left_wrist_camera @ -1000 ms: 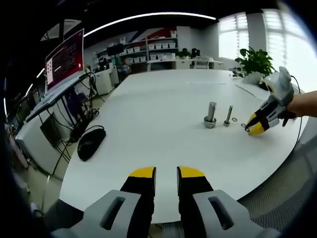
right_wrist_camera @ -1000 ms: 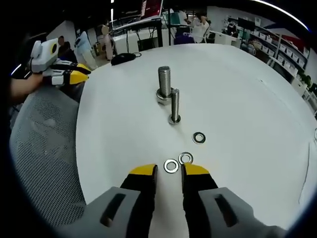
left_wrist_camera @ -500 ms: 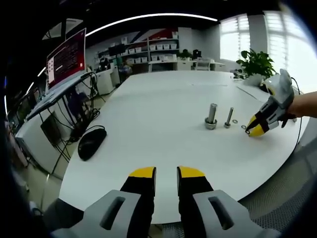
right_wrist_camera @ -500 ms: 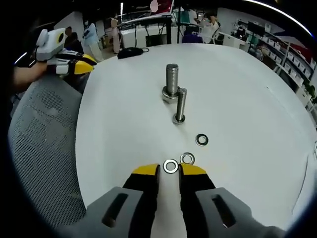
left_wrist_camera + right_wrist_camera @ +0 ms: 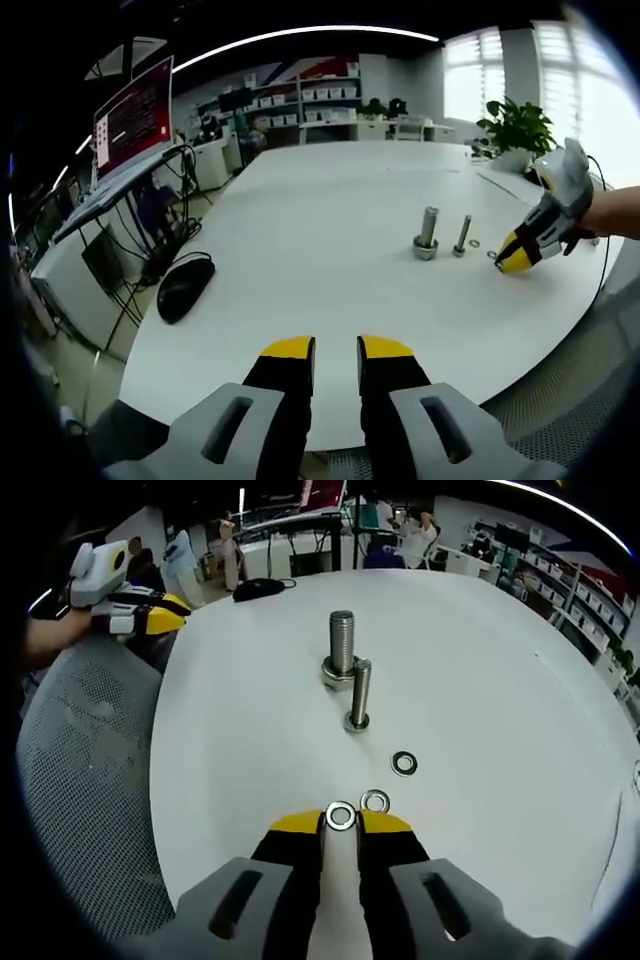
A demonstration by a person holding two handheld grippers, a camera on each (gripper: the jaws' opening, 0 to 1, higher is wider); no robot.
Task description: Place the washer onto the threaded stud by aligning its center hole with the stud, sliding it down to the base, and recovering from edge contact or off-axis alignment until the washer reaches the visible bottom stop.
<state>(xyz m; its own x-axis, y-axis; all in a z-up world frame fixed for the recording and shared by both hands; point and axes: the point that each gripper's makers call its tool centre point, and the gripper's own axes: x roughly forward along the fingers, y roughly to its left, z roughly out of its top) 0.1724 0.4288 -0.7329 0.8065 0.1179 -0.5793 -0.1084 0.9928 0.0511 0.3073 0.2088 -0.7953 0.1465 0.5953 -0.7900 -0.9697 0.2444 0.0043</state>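
In the right gripper view a flat steel washer (image 5: 341, 816) lies on the white table (image 5: 240, 740), caught between the yellow tips of my right gripper (image 5: 341, 824), whose jaws press on its two sides. Two more washers (image 5: 375, 801) (image 5: 404, 763) lie just beyond. Further on stand a thin threaded stud (image 5: 358, 692) and a thicker stud (image 5: 341, 645) with a washer at its base. In the left gripper view my left gripper (image 5: 336, 350) hovers over the near table edge, jaws slightly apart with nothing between them. The right gripper (image 5: 512, 258) shows low beside the studs (image 5: 427, 232) (image 5: 462, 234).
A black mouse (image 5: 183, 286) lies near the table's left edge, with a laptop (image 5: 130, 125) on a stand beyond it. A potted plant (image 5: 516, 125) stands at the far right. A mesh chair (image 5: 80, 780) sits beside the table. The left gripper (image 5: 135, 608) is held off the table's edge.
My right gripper has come forward until the nearest washer sits between its tips, and its jaws have narrowed onto it. The left gripper has stayed put.
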